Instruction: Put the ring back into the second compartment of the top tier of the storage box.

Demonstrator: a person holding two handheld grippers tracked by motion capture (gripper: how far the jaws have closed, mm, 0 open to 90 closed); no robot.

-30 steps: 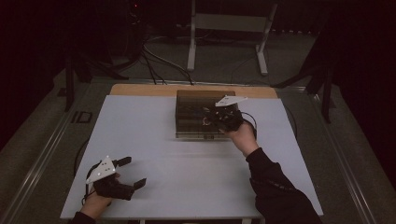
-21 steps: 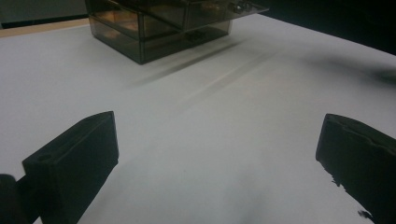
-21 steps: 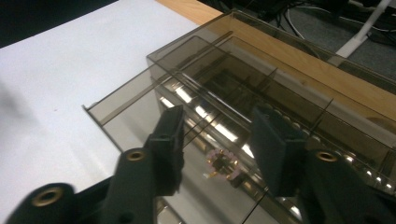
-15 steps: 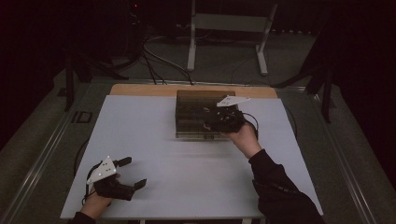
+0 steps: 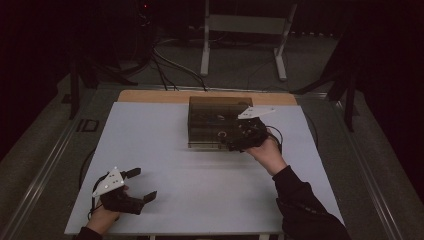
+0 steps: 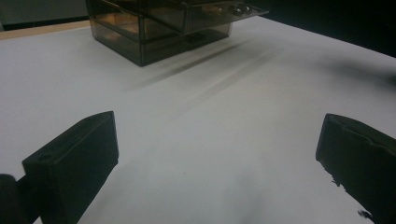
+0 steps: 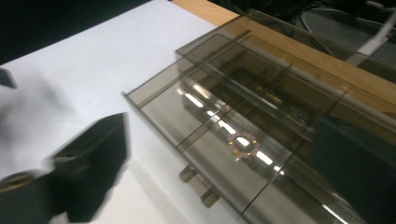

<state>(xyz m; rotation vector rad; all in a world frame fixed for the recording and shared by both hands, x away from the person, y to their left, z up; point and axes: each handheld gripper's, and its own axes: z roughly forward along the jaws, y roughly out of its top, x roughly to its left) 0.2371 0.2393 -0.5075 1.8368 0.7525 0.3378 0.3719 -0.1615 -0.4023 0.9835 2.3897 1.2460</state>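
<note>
The right gripper [image 5: 235, 141] is sitting at the front of the smoked-plastic drawer box [image 5: 212, 107] in the upper middle of the high view, and its jaws have just been opening: they are now standing wide with nothing pressed between them. In the right gripper view a small beaded ring [image 7: 243, 145] is lying on the floor of the pulled-out top drawer [image 7: 205, 135], right of centre. I am taking that to mean the ring has just been let go into the drawer, so what is probably remaining is to push the drawer shut.

The box is translucent brown, hard and glossy, throwing bright streaks of light; its drawer is shallow, rectangular, with two little knobs [image 7: 198, 184] on the front. The ring is looking pinkish and knobbly. The left gripper [image 5: 141, 186] is resting at the lower left of the high view on the pale, matte surface [image 5: 165, 150], jaws spread wide and empty.
</note>
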